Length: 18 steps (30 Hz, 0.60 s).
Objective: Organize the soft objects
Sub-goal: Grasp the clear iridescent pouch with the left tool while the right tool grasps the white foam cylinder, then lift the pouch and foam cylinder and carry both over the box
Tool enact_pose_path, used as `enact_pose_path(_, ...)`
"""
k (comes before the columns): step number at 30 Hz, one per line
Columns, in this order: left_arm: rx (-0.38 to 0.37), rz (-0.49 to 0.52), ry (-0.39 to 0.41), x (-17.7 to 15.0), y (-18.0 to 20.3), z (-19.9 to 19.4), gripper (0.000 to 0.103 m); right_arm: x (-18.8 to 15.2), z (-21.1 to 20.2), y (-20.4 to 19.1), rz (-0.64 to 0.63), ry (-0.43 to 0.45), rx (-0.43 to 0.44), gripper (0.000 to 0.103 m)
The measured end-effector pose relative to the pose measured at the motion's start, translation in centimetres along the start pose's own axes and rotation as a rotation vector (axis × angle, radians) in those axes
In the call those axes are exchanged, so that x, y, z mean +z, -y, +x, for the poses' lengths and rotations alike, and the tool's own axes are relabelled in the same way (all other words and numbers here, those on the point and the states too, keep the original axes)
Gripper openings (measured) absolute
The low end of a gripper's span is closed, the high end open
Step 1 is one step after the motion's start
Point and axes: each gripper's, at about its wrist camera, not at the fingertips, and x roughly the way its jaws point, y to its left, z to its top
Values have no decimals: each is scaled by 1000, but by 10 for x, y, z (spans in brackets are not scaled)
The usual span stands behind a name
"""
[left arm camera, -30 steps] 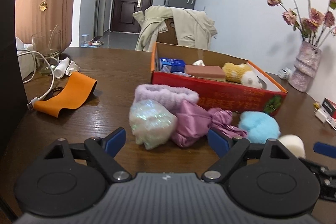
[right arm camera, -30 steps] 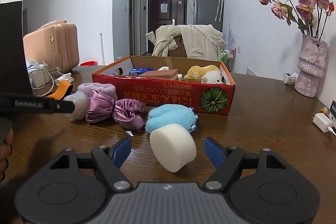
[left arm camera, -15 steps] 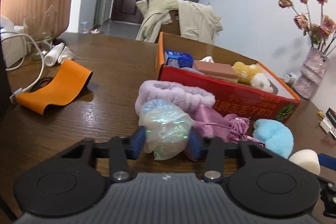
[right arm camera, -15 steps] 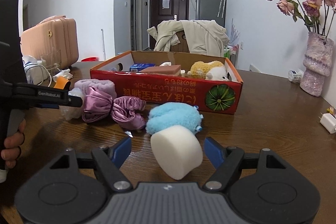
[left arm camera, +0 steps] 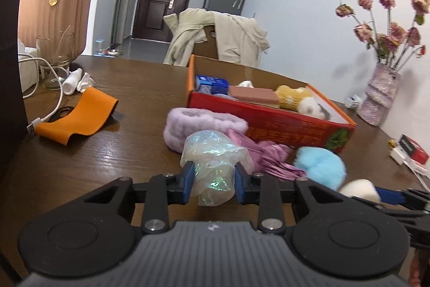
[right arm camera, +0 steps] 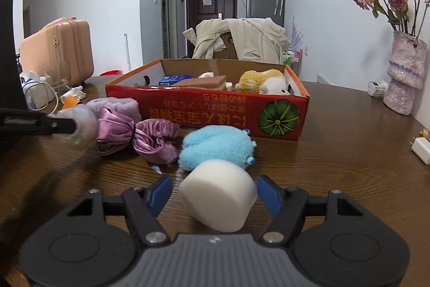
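My left gripper point(left arm camera: 214, 183) is shut on an iridescent crinkly ball point(left arm camera: 212, 158) and holds it just above the table. Behind it lie a lilac fluffy headband point(left arm camera: 199, 123), a purple satin scrunchie point(left arm camera: 268, 155) and a blue fluffy ball point(left arm camera: 319, 166). My right gripper point(right arm camera: 215, 194) is open with a white sponge point(right arm camera: 219, 197) between its fingers, not squeezed. The blue ball point(right arm camera: 215, 145) and scrunchie point(right arm camera: 139, 133) lie beyond it. The red cardboard box point(right arm camera: 228, 112) holds a plush toy point(right arm camera: 264, 81) and a brown sponge block point(right arm camera: 204, 82).
An orange strap point(left arm camera: 80, 114), a white cable point(left arm camera: 51, 98) and a glass point(left arm camera: 55, 55) sit at the table's left. A vase of dried roses point(right arm camera: 403, 77) stands at the right. A white charger point(right arm camera: 423, 147) lies near the right edge. A chair with a coat point(right arm camera: 239, 39) stands behind the box.
My left gripper closed on the iridescent ball and lifted it slightly. My right gripper moved in around the white sponge and narrowed a little.
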Motion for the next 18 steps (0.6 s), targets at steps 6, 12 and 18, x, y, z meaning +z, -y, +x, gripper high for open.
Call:
enact_pose_path(6,-33,19,10,-8,18,-25,31,-6,-14,0,3,0,23,50)
enact_pose_path(12,-68,46,56,-12,39,-63,31,-8,-51,-3,8,65,48,48)
enact_pose_path(18,-93,68,102,-18,56,-99,31,-13,-92,-9,1,118,64,49)
